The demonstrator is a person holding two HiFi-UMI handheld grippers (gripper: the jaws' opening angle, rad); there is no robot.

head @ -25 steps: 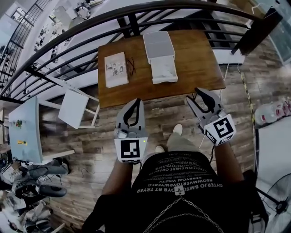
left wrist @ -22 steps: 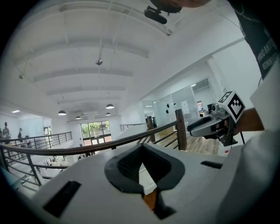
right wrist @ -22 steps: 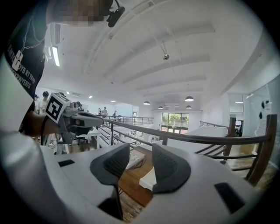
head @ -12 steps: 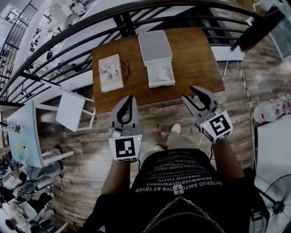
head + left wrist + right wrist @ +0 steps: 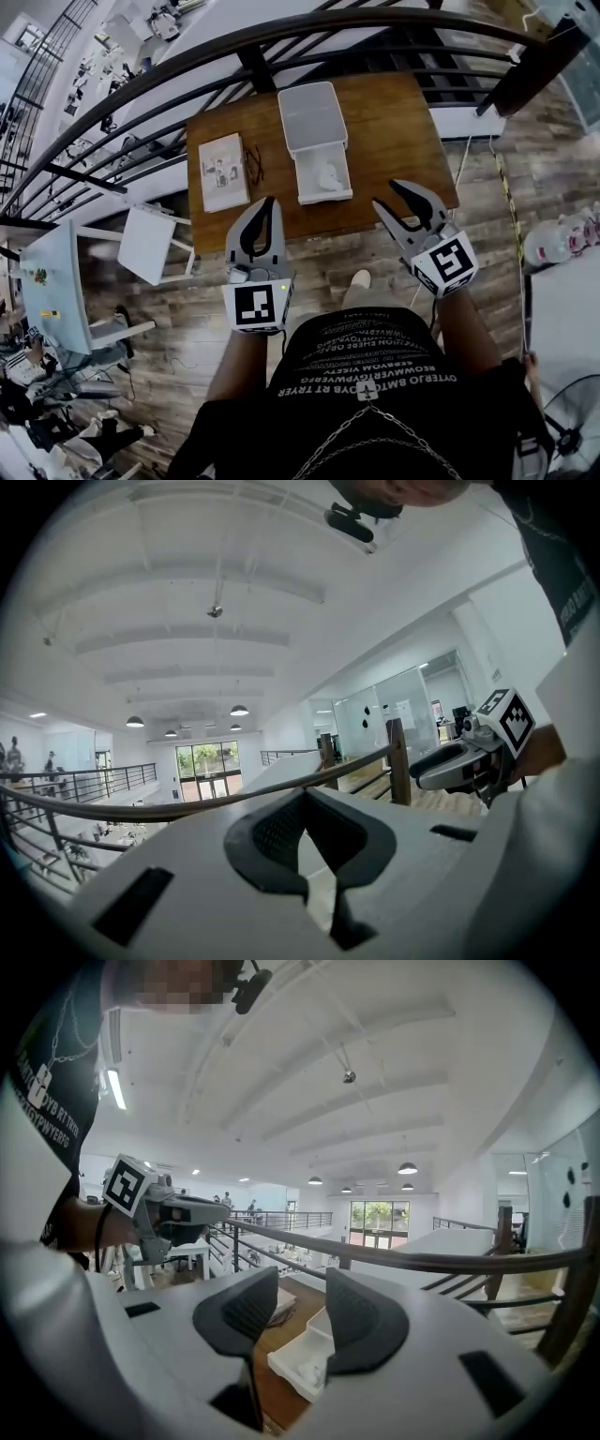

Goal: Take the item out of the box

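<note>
Your left gripper [image 5: 269, 201] is held at the near edge of the wooden table [image 5: 398, 122], fingertips pressed together on nothing. Your right gripper [image 5: 387, 194] is level with it, fingers spread, nothing between them, pointing at the box. Mid-table sits the open white box [image 5: 345, 178] with the white item [image 5: 328, 175] inside it and the lid [image 5: 307, 117] flipped back. A booklet [image 5: 223, 172] and glasses [image 5: 253, 164] lie to its left. The railing [image 5: 141, 84] runs behind the table.

box [image 5: 311, 117]: white, open, lid flat behind base, on table [image 5: 394, 122] | item [image 5: 328, 175]: white, small, lying inside base
</note>
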